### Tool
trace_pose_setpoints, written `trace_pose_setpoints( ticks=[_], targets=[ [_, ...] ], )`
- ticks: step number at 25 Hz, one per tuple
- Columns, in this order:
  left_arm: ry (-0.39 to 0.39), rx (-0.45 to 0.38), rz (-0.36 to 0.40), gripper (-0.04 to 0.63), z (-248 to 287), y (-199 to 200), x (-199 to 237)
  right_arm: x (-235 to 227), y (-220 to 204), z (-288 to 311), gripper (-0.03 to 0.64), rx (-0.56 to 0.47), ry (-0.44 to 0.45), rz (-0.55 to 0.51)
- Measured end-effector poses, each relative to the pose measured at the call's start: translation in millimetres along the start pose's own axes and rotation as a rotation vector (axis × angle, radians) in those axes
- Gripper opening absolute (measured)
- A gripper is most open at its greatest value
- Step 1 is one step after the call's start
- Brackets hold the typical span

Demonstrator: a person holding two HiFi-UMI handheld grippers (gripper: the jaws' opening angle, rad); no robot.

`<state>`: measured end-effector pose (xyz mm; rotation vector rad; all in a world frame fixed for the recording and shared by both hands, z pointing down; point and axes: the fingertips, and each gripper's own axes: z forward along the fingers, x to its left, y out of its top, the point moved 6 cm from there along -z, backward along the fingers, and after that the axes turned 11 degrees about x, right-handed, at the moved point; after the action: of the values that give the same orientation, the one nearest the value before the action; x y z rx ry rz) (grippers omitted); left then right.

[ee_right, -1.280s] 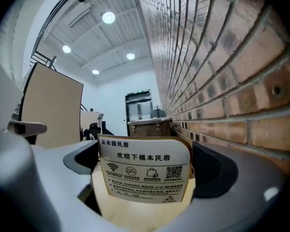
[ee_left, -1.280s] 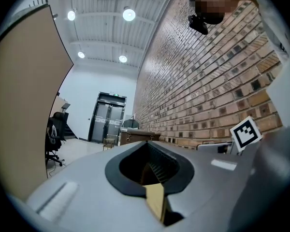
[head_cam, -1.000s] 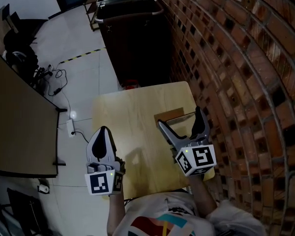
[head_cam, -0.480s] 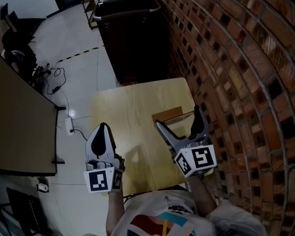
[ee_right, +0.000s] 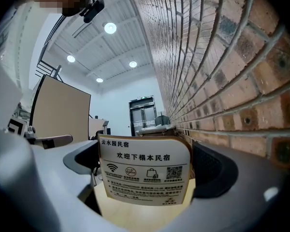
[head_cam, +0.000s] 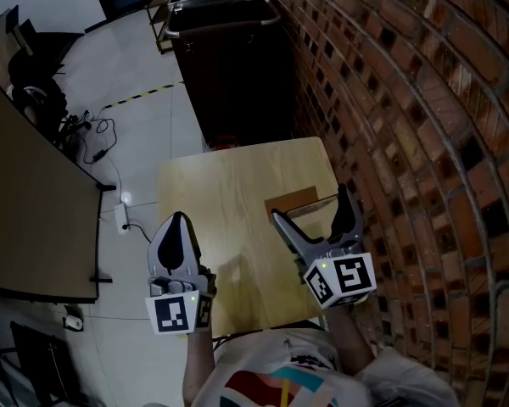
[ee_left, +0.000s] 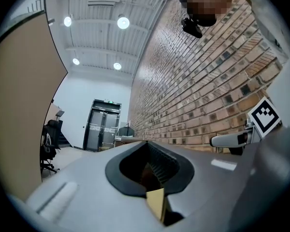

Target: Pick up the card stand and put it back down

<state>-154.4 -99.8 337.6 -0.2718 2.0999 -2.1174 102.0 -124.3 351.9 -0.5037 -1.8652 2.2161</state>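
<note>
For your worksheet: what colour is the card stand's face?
Card stand: white, black print; best in right gripper view.

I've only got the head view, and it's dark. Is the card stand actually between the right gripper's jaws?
Observer: Yes. In the right gripper view the card stand stands upright between the jaws of the right gripper, which are apart, one at each side edge.
Operator: Which side of it faces the gripper?
Observer: The printed face. It is white, with a Wi-Fi symbol and a QR code.
Operator: And the left gripper, is it carrying anything?
Observer: No. The left gripper view shows the left gripper with its jaws together and nothing in them.
</note>
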Motion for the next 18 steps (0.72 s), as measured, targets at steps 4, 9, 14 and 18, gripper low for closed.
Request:
trace_pose_setpoints(
  ticks=[4,9,14,18],
  targets=[
    [-0.015,0.031,0.005,0.005,-1.3,-6.9,-1.4,-0.5,-0.9,-0.7,0.574,0.001,0.001,0.002],
    [-0.006,0.046,-0.006,0.005,-3.1,-9.8,2.5,-0.2,-3.2,1.2,0.574,0.013,0.001,0.005],
    [0.010,0.054,-0.027,0.005,-1.3,-12.2,6.8,-11.0,-14.1,21.3,0.574,0.047,-0.009,0.002],
    [0.010,0.065,-0.029,0.005,-0.4,-15.7,10.6,-27.9,-31.3,61.5,0.574,0.101,-0.037,-0.036]
  ],
)
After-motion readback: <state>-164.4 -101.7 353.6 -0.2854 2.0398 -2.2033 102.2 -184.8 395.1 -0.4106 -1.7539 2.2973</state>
